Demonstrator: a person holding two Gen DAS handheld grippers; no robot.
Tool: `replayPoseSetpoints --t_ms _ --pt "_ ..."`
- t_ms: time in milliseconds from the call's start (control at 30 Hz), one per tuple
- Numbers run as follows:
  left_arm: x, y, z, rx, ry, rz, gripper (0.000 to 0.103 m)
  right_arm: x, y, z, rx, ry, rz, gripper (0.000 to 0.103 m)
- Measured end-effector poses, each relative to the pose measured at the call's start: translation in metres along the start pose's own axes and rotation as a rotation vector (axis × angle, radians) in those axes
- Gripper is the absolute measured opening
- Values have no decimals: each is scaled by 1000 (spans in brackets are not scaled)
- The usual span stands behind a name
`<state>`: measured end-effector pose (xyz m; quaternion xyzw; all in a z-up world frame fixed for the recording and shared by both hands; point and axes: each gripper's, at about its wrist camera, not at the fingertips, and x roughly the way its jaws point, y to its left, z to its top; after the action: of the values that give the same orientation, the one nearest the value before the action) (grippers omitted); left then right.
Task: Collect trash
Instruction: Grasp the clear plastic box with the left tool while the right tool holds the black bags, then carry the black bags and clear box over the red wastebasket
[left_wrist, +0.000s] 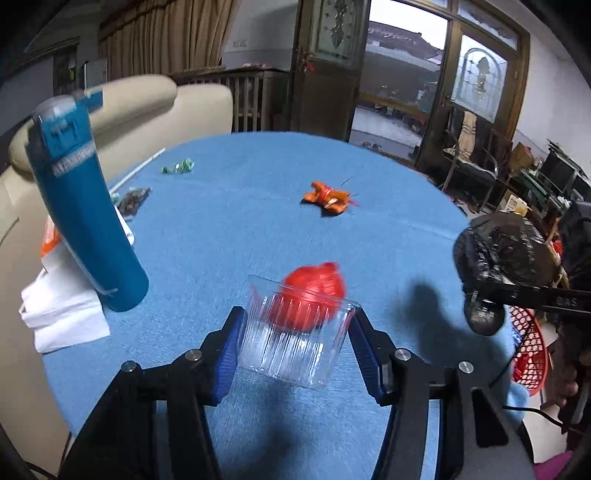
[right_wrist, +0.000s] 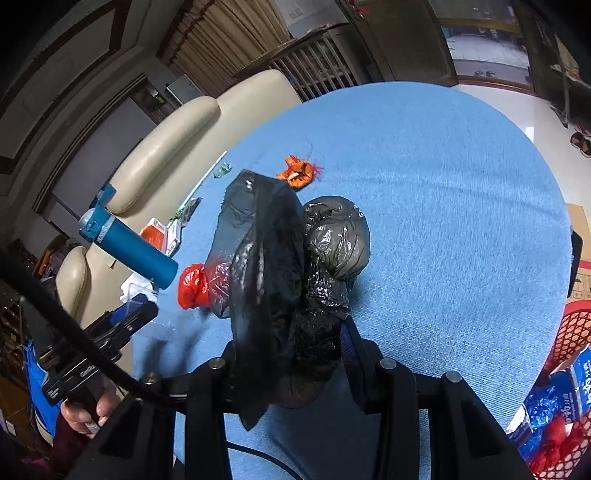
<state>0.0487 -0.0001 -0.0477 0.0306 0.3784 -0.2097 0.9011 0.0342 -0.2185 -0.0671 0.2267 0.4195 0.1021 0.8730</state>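
Observation:
My left gripper (left_wrist: 295, 328) is shut on a clear ribbed plastic cup (left_wrist: 291, 350), with a blue pad against each side, just above the blue table (left_wrist: 388, 229). A crumpled red plastic wad (left_wrist: 310, 291) lies right behind the cup. Farther out sits an orange wrapper (left_wrist: 328, 195). My right gripper (right_wrist: 291, 343) is shut on the bunched neck of a black trash bag (right_wrist: 266, 266), which hangs over the table and hides one finger. The right wrist view also shows the red wad (right_wrist: 192, 284), the orange wrapper (right_wrist: 299, 171) and the left gripper (right_wrist: 136, 314) at lower left.
A tall blue bottle (left_wrist: 88, 214) stands at the left on white tissue (left_wrist: 62, 314). Green wrappers (left_wrist: 179, 166) and a dark snack packet (left_wrist: 133, 199) lie beyond it. A cream sofa (left_wrist: 147, 107) borders the table's left. A red mesh basket (right_wrist: 576, 332) sits off the right edge.

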Motion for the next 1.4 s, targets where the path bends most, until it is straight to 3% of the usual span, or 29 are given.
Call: replayPoseSetpoints --t_ms 400,867,1400 --pt "-48 -39 9 53 -67 -54 58 -40 0 -5 -6 -72 13 43" --pt "-55 -114 21 170 -79 -157 58 -106 -34 -17 46 -182 -51 43" --pt "-58 -191 30 310 -71 -233 59 -180 -97 -35 166 -301 -93 43"
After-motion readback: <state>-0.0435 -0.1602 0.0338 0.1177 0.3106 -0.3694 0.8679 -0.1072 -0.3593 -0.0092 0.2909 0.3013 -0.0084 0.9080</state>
